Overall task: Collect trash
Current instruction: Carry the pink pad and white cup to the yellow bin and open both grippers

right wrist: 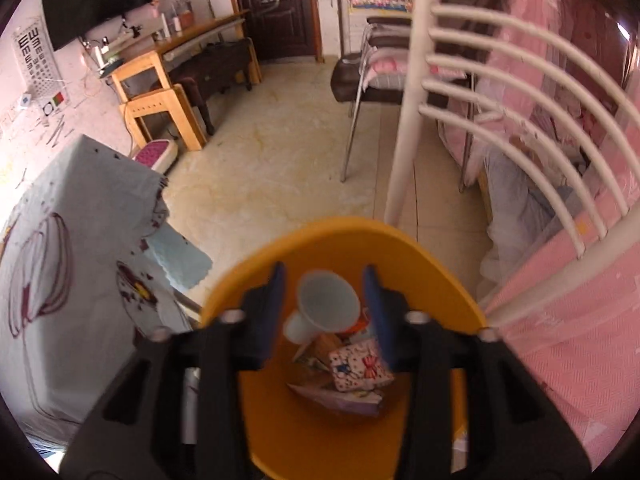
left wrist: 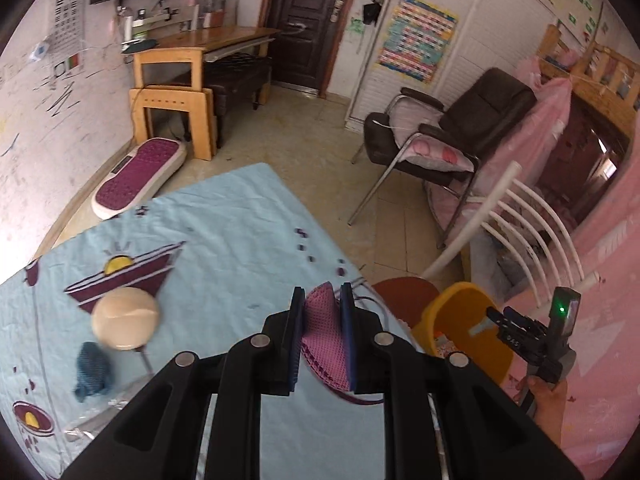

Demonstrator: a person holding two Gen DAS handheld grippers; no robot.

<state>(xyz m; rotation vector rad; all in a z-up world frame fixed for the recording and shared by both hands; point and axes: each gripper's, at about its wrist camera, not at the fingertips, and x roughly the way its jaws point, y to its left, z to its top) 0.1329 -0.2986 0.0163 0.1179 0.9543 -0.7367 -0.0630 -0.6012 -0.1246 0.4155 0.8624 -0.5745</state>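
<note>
Pink mesh foam piece (left wrist: 325,340), clamped on edge in left gripper (left wrist: 322,344), lies left of yellow plastic bin (left wrist: 460,320); right gripper (right wrist: 325,312) hangs empty, spread, over it.

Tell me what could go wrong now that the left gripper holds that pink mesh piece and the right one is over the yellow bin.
1. The left gripper pinches the pink mesh piece near one edge only; it may slip before reaching the yellow plastic bin.
2. The open right gripper sits over the bin mouth, so the two grippers could collide.
3. The pale blue paper cup lies high on the pile and may be knocked out.
</note>
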